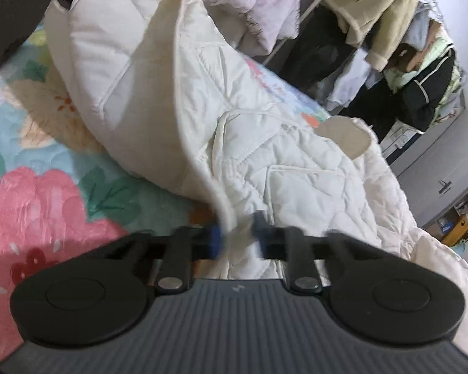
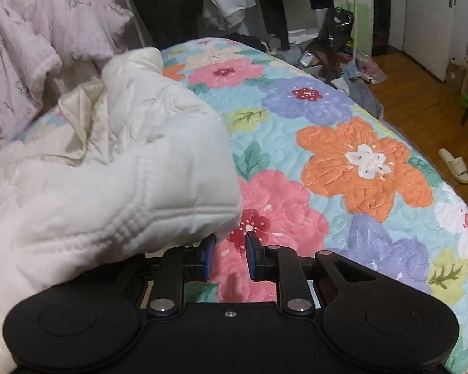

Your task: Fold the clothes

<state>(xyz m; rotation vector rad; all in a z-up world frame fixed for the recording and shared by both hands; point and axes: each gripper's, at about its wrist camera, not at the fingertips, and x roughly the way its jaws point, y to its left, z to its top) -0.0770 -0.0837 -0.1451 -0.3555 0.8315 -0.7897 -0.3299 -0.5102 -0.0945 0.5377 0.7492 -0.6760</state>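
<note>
My left jaws are pinching together on the piped edge of the cream quilted jacket [image 1: 177,99], the blue pads [image 1: 214,239] pressing the fabric between them; this left gripper [image 1: 237,237] is lifting that edge into a ridge running away from me. My right jaws are standing slightly apart with nothing between them, only the bedspread showing through the gap. The right gripper [image 2: 230,251] is hovering over a pink flower on the floral bedspread [image 2: 343,143], and the jacket's thick white fold [image 2: 146,168] is lying just beside its left pad, possibly brushing it; I cannot tell for sure. The jacket is sprawling across the bed, partly spread flat and partly bunched. A pale pink quilt [image 2: 37,40] is heaped beyond it. I am seeing clothes hanging on a rack [image 1: 387,12] past the bed, and slippers [image 2: 455,165] on the wooden floor.
</note>
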